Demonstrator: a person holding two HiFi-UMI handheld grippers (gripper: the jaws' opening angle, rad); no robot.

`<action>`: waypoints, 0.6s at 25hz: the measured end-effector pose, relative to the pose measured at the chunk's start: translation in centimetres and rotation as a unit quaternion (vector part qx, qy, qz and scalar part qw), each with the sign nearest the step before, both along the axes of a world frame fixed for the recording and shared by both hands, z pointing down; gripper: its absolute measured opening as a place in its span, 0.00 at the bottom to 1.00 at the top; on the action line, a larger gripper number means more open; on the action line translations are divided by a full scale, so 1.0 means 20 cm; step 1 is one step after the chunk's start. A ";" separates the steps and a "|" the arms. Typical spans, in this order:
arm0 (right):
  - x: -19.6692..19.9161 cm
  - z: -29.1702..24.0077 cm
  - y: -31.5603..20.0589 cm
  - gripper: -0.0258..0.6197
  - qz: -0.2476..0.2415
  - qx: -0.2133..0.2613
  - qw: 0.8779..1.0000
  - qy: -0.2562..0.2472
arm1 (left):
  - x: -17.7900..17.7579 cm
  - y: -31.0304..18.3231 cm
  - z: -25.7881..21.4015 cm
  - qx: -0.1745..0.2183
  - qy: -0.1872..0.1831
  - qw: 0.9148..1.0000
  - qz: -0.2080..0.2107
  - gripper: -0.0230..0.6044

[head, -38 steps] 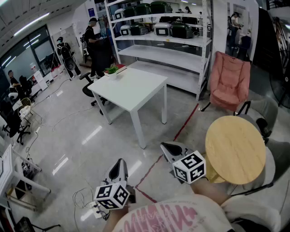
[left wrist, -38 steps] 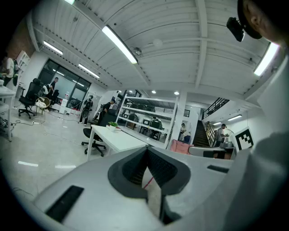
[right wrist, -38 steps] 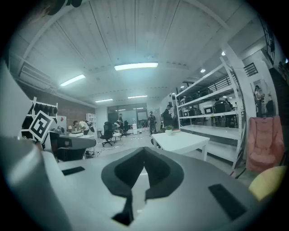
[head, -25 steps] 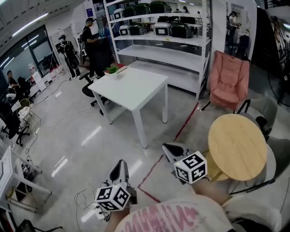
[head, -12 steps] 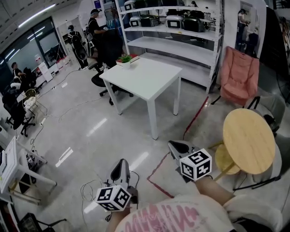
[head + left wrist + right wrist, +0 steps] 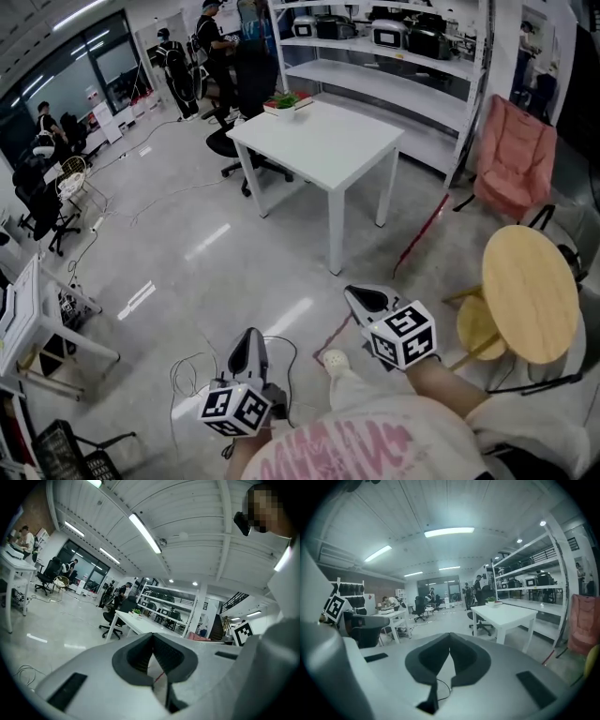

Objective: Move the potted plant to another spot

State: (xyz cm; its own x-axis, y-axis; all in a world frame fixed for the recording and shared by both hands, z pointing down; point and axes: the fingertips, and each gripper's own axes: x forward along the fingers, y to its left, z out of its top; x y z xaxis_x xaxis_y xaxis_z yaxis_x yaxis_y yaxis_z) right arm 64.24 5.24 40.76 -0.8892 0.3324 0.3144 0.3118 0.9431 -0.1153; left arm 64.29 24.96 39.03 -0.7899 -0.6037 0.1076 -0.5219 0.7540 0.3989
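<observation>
The potted plant (image 6: 286,101), green leaves in a small white pot, stands on the far corner of a white square table (image 6: 323,141) across the room. It also shows small in the left gripper view, potted plant (image 6: 136,612), and in the right gripper view, potted plant (image 6: 491,601). My left gripper (image 6: 249,342) (image 6: 152,637) is held low over the floor, shut and empty. My right gripper (image 6: 361,300) (image 6: 450,637) is beside it, also shut on nothing. Both point toward the table and are far from it.
A round wooden table (image 6: 530,291) stands at the right, with a pink chair (image 6: 514,159) behind it. White shelving (image 6: 394,47) lines the back wall. A black office chair (image 6: 239,141) and people (image 6: 211,37) are behind the white table. Cables (image 6: 187,375) lie on the floor.
The person has walked across the floor, so the white table and round table have shifted right in the head view. A shoe now shows between the grippers. Both grippers stay shut.
</observation>
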 end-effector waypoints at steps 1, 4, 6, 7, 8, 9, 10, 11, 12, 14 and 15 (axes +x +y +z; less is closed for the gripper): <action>-0.03 0.00 0.02 0.05 -0.005 0.000 1.000 0.000 | -0.02 0.02 0.00 0.000 0.000 1.000 -0.006 0.04; -0.12 0.03 0.06 0.05 -0.020 0.002 1.000 0.003 | -0.10 0.08 0.01 0.003 -0.002 1.000 -0.024 0.04; -0.19 0.05 0.08 0.05 -0.027 0.003 1.000 0.005 | -0.17 0.10 0.02 0.006 -0.004 0.999 -0.033 0.04; -0.23 0.06 0.09 0.05 -0.030 0.004 1.000 0.005 | -0.21 0.10 0.02 0.008 -0.006 0.999 -0.035 0.04; -0.28 0.07 0.09 0.05 -0.032 0.004 0.999 0.005 | -0.25 0.10 0.02 0.009 -0.008 0.999 -0.035 0.04; -0.33 0.08 0.08 0.05 -0.033 0.005 0.999 0.006 | -0.29 0.10 0.03 0.009 -0.010 0.999 -0.035 0.04; -0.39 0.09 0.07 0.05 -0.033 0.003 0.999 0.006 | -0.34 0.10 0.03 0.009 -0.011 0.999 -0.034 0.04; -0.45 0.09 0.06 0.05 -0.032 0.001 0.999 0.006 | -0.40 0.09 0.04 0.007 -0.011 0.999 -0.034 0.04; -0.52 0.10 0.05 0.05 -0.032 -0.001 0.999 0.006 | -0.46 0.09 0.05 0.004 -0.010 0.999 -0.035 0.04; -0.67 0.11 0.04 0.05 -0.034 -0.003 0.999 0.006 | -0.61 0.08 0.07 -0.004 -0.002 0.999 -0.043 0.04; -0.75 0.11 0.03 0.05 -0.036 -0.004 0.999 0.007 | -0.69 0.08 0.08 -0.007 0.003 0.999 -0.047 0.04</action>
